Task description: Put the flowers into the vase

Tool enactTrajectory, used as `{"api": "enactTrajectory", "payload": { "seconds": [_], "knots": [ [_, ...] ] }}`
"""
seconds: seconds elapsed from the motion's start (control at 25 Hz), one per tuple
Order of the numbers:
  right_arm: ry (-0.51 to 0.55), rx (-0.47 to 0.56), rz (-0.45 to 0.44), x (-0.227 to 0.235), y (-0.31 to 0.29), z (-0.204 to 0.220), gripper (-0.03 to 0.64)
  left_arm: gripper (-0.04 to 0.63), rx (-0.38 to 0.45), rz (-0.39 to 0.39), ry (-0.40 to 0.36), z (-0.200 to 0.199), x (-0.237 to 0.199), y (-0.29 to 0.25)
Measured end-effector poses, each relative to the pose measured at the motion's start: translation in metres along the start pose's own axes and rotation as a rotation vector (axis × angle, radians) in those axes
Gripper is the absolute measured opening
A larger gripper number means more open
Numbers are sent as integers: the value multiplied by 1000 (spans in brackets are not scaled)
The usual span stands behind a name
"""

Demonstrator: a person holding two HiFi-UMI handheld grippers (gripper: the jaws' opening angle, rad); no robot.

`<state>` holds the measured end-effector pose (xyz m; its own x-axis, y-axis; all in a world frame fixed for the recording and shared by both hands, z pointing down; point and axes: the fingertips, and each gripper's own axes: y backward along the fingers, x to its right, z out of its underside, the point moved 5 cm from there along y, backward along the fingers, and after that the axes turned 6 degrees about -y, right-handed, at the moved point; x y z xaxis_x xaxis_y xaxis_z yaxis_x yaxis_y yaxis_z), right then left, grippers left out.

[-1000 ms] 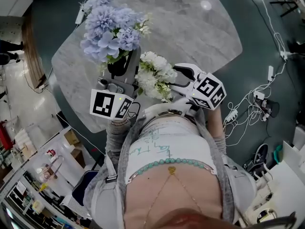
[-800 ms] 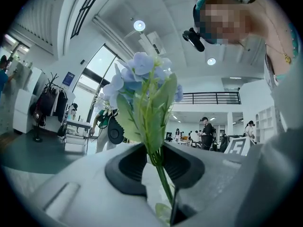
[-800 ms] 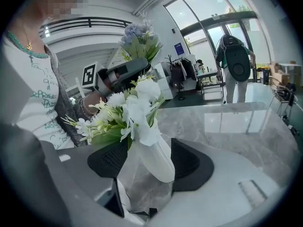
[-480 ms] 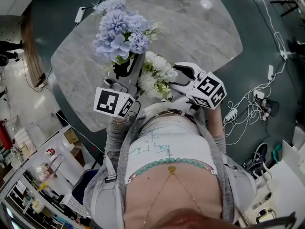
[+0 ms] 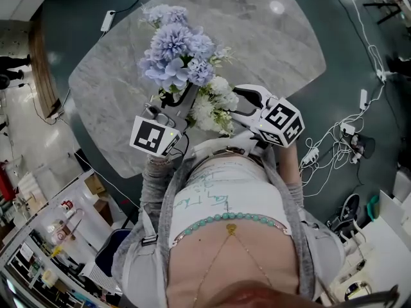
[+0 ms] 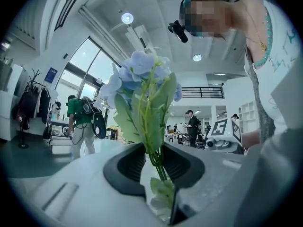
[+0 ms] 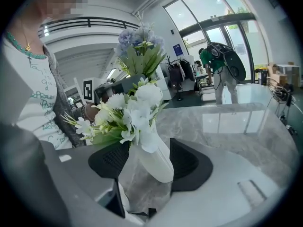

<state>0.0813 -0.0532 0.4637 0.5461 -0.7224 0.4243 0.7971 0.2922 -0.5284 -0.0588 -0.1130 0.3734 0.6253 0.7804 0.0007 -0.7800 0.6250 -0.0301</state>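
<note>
Change: The blue flowers (image 5: 176, 53) have moved toward the vase (image 7: 154, 155). A moment ago they were farther out to its left. Now they hang just beside and above it.
Meaning: I think you are bringing the stems in. I cannot see the stem ends, but they do not look like they are in the vase yet. So the job is not done.
Left gripper (image 6: 154, 162): Your jaws are clamped on the green stems of the blue flowers.
Right gripper (image 5: 239, 104): Your jaws have just closed a little more. The vase is between them, squeezed and tilted.
Vase: You hold it close to your body, by the near edge of the counter (image 5: 257, 37). White flowers (image 5: 209, 104) already sit in it.
Next: You may need to lift the stems over the vase's mouth and push them down past the white flowers.
Counter: Grey, like marble, smooth and shiny. It spreads out behind the vase.
Room: A big bright hall with tall windows. A person in a green top (image 7: 218, 63) stands well behind the vase. Cables (image 5: 340, 133) lie on the dark floor to the right of the vase.
</note>
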Motion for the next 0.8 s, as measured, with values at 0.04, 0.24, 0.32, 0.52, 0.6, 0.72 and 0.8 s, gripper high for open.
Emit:
{"api": "enactTrajectory", "payload": {
  "seconds": [0.04, 0.24, 0.32, 0.52, 0.6, 0.72, 0.8],
  "knots": [
    [0, 0, 2, 0, 0, -1, 295, 94, 2, 6, -1, 0, 0, 1],
    [0, 1, 8, -1, -2, -4, 283, 104, -17, 41, -40, 0, -1, 4],
    [2, 4, 7, -2, -2, -5, 266, 107, -20, 52, -61, -1, -1, 5],
    [0, 14, -2, -4, 2, -6, 272, 115, -21, 75, -102, -3, 0, 8],
    [-3, 20, -16, -5, 5, -7, 278, 115, -29, 88, -102, -4, 0, 8],
    [-14, 42, -44, -7, 15, -7, 285, 115, -51, 117, -118, -2, 1, 10],
    [-32, 75, -59, -7, 24, -8, 285, 115, -59, 131, -116, 2, 1, 9]
  ]
}}
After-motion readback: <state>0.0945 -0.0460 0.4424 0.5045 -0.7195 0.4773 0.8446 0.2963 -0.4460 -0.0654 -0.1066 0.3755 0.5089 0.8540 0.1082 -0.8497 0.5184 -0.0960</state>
